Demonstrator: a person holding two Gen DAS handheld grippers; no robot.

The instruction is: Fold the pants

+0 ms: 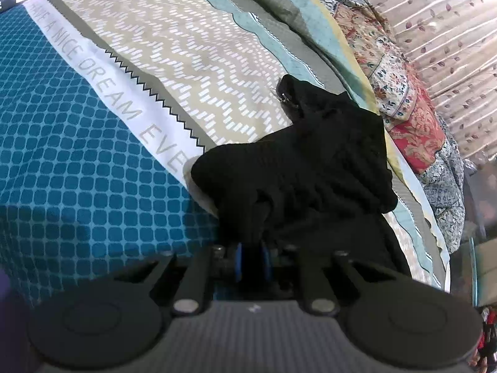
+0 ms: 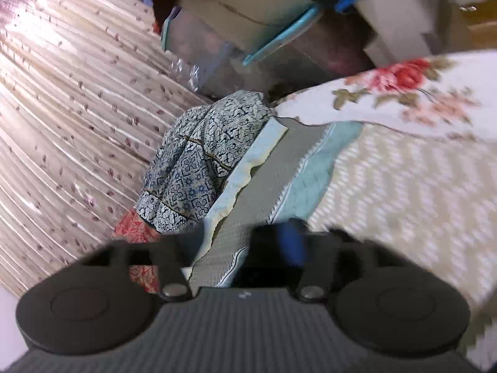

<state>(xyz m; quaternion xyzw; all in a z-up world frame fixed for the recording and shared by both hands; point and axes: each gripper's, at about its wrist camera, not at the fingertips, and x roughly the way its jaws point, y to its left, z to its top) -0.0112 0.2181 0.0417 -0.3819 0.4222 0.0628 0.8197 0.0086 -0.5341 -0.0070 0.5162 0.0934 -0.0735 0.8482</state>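
Pants [image 1: 304, 168], one black pair, clenched in left gripper [image 1: 252, 259]; right gripper [image 2: 273, 248] blurred, grip unclear.

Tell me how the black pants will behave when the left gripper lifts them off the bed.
The black pants lie bunched in soft folds, so they will probably sag and drape, not hold shape. The ribbed knit looks grippy rather than slippery. The left gripper pinches only one edge, so the rest likely trails over the bedspread.
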